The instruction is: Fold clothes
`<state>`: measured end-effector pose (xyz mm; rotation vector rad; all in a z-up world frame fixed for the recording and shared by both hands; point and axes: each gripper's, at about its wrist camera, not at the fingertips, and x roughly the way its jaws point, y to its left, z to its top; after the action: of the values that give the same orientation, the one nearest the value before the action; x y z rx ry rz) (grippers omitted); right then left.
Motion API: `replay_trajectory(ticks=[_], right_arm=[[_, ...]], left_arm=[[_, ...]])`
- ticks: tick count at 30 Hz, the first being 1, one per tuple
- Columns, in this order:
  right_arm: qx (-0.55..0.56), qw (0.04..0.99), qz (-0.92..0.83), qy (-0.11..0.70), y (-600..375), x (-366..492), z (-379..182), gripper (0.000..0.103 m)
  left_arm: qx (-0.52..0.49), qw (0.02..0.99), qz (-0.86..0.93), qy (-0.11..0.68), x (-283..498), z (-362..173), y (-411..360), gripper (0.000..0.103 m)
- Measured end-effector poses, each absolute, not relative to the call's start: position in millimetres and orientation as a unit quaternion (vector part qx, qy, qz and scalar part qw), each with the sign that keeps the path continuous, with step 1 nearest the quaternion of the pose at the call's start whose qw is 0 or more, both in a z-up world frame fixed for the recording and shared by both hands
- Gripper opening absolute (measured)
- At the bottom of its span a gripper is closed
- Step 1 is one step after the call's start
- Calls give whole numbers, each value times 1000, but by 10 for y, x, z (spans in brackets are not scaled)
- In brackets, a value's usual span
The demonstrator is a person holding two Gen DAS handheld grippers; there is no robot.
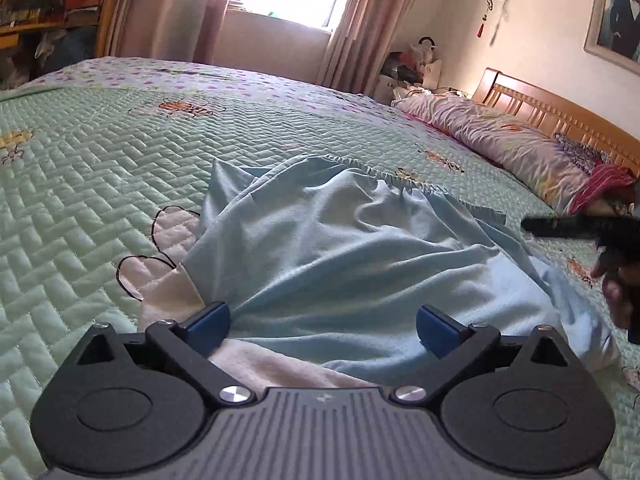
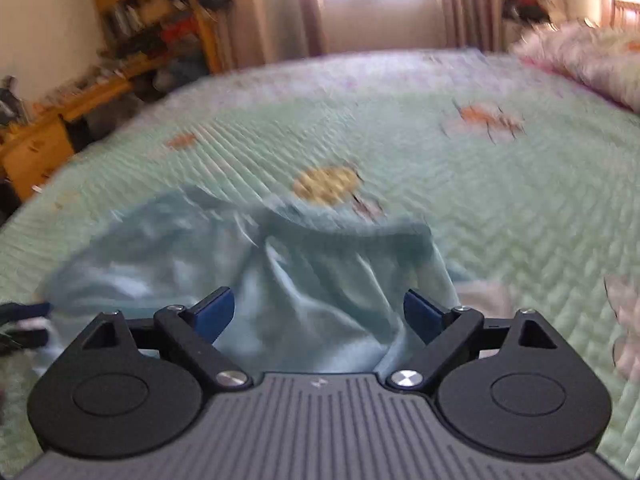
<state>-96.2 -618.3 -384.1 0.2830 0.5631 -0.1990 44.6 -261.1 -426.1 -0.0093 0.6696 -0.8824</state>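
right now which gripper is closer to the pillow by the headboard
Right. The right gripper is at the blue garment's end toward the pillow; the left gripper is over its opposite end, farther from it.

the left gripper (image 1: 322, 322) points forward and somewhat downward, its jaws spread wide, the blue pads (image 1: 210, 318) far apart and pressing on nothing. the right gripper (image 2: 318, 314) is angled down much the same, its jaws also spread wide with nothing clamped between the blue pads (image 2: 420, 316); its view is smeared by motion blur. in the left wrist view the right hand (image 1: 618, 280) shows at the right edge, fingers curled around the dark gripper body, well off to that side.
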Motion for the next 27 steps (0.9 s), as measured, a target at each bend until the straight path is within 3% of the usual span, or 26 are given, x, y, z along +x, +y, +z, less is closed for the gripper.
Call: replay_trajectory(ticks=[1, 5, 11, 16, 27], right_arm=[[133, 948, -99, 272, -6162, -929, -3840, 92], [42, 908, -168, 382, -6272, -561, -4182, 92], [120, 936, -181, 277, -6067, -1066, -3888, 93], [33, 919, -170, 353, -5658, -1018, -4195, 92], [287, 920, -199, 179, -5617, -2520, -3712, 93]], left_arm=[[-5, 851, -419, 318, 447, -4261, -2612, 100], [-4, 852, -417, 316, 443, -4270, -2611, 100], [-13, 851, -420, 314, 438, -4268, -2584, 100], [-4, 852, -419, 314, 416, -4253, -2605, 100], [-117, 852, -416, 295, -10, -3949, -1978, 100]])
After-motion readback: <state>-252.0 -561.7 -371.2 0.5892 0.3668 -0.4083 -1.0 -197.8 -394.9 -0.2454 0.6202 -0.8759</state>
